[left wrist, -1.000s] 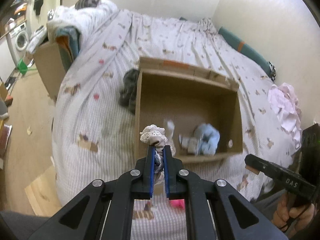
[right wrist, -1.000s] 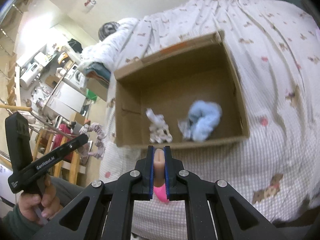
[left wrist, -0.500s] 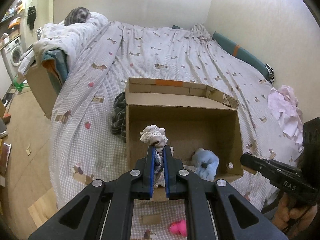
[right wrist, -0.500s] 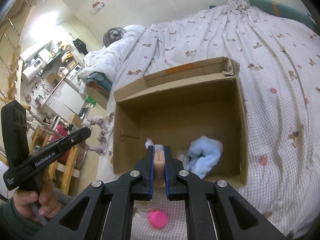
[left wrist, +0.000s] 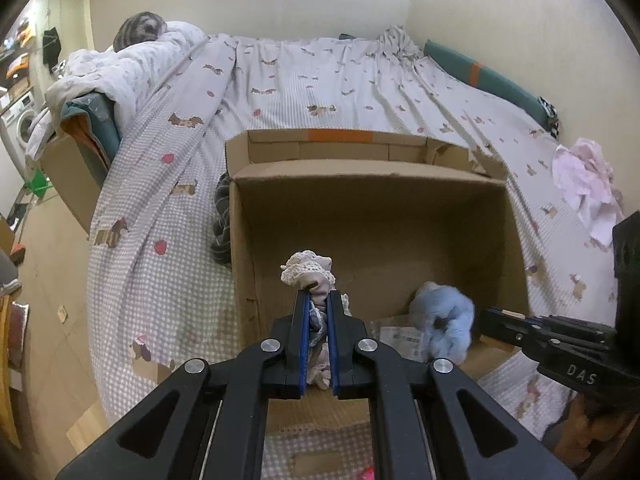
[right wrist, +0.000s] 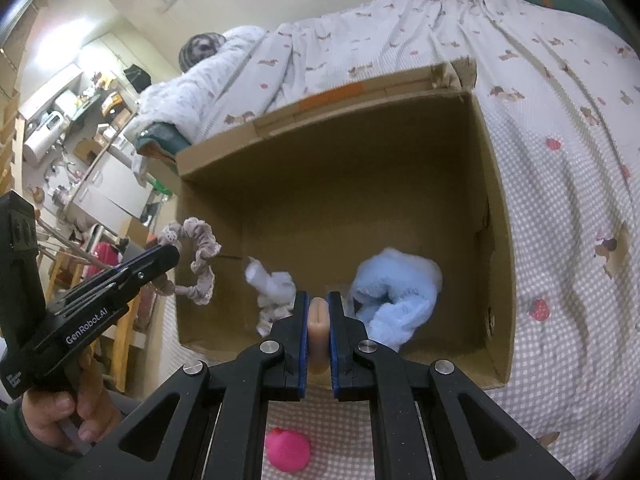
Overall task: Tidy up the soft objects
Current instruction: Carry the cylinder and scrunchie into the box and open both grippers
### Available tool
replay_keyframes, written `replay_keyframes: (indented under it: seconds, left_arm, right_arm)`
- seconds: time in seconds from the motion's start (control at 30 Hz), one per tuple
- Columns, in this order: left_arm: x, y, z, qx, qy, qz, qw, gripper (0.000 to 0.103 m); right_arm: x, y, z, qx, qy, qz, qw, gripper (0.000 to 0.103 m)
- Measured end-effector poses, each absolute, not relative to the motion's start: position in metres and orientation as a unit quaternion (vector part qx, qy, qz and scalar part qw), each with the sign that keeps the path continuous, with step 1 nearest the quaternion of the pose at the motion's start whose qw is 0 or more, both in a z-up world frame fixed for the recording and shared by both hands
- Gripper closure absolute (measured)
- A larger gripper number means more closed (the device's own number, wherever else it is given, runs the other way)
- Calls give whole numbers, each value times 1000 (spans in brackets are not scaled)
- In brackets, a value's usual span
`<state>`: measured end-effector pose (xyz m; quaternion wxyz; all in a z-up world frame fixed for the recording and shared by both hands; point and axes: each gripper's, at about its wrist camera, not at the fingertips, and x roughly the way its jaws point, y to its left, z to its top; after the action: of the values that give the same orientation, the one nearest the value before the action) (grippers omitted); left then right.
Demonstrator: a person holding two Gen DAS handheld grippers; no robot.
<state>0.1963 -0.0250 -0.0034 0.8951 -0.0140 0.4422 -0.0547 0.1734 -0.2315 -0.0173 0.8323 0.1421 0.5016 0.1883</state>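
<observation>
- The left gripper point(left wrist: 318, 300) is clamping a frilly beige scrunchie point(left wrist: 308, 274) between its closed blue pads, holding it above the near left corner of the open cardboard box point(left wrist: 360, 148).
- The right gripper point(right wrist: 319, 300) is squeezing a small tan soft piece point(right wrist: 319, 334) between its fingers, just over the box's near edge.
- The box is sitting on the checked bedspread point(left wrist: 168, 184), and a fluffy light-blue item point(right wrist: 400, 292) is lying inside near the right, with a white fabric piece point(right wrist: 272, 292) lying to its left.
- A pink soft ball point(right wrist: 289, 450) is resting on the bedspread just near of the box.
- A dark striped cloth point(left wrist: 221, 220) is lying against the box's left outer wall.
- A pale pink garment point(left wrist: 586, 184) is lying well apart at the far right.
</observation>
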Motion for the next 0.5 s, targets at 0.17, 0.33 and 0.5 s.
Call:
replay_keyframes:
  seconds: [0.17, 0.33, 0.5]
  left_arm:
    - [197, -26, -16, -14, 446, -52, 894, 95]
    - [197, -29, -22, 6, 443, -45, 896, 95]
    - [201, -28, -28, -5, 455, -50, 889, 95]
  right_arm:
    - [176, -226, -28, 133, 514, 186, 827, 93]
    - [180, -223, -33, 126, 519, 186, 825, 93]
    - [185, -219, -38, 126, 525, 185, 821, 93]
